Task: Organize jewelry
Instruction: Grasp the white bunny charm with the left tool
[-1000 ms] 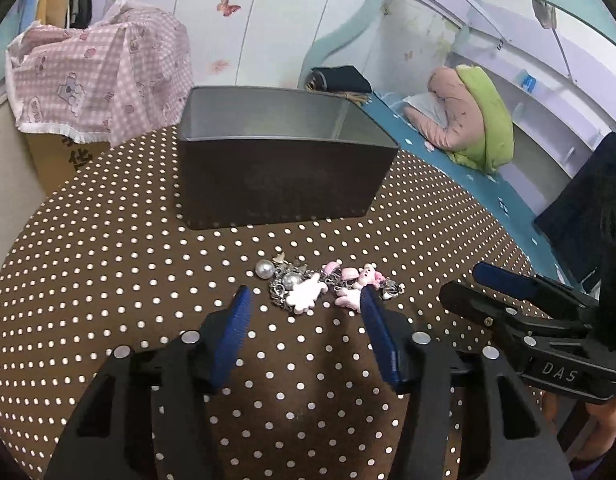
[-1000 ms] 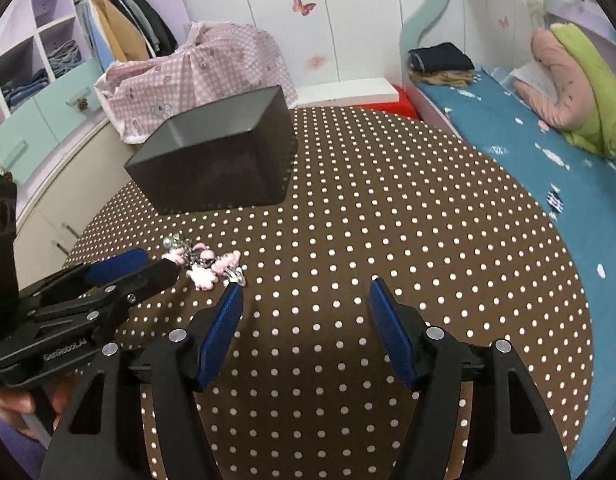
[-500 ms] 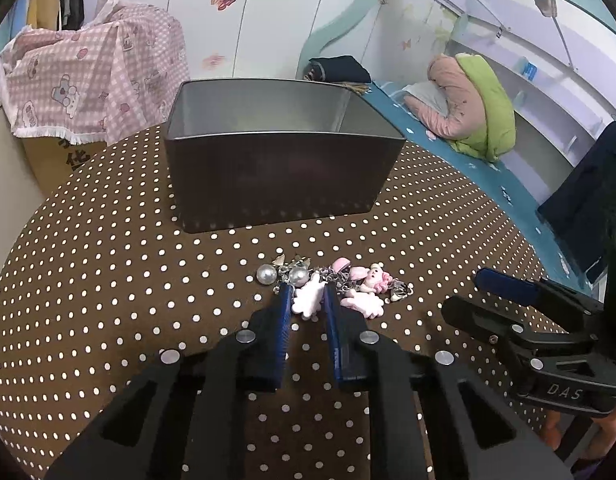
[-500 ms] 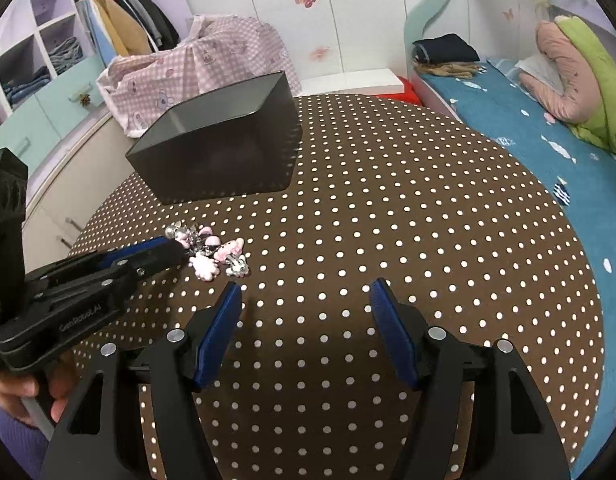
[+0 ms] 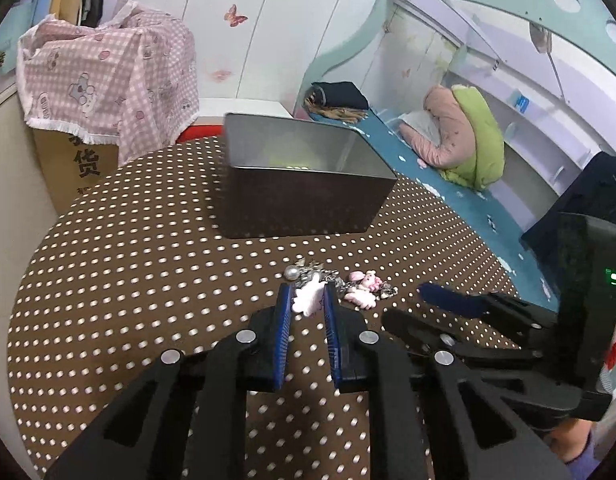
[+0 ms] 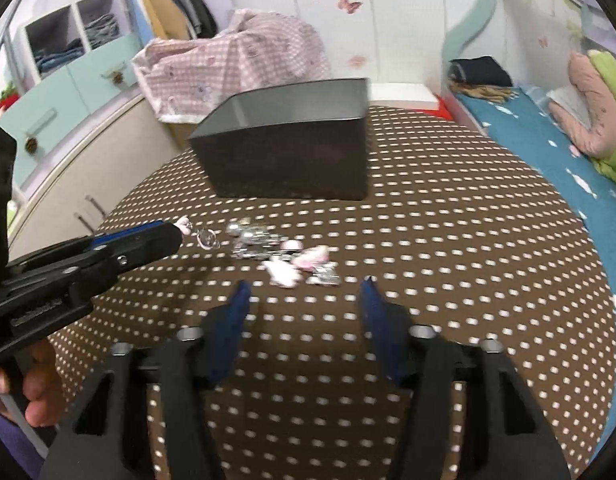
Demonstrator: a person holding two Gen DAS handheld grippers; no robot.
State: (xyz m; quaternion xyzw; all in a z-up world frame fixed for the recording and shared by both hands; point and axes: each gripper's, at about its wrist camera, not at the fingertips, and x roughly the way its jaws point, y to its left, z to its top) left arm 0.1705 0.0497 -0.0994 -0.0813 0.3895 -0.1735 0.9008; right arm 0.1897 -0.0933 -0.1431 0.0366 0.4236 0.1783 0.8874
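Barely begun: the left gripper pinches the pale pink charm of the jewelry string, lying just ahead of the half-open, empty right gripper, with the dark box beyond still waiting.

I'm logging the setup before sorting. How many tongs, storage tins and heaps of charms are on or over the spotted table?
Tongs: 2, left tongs and right tongs
Dark tin: 1
Heap of charms: 1
Total: 4
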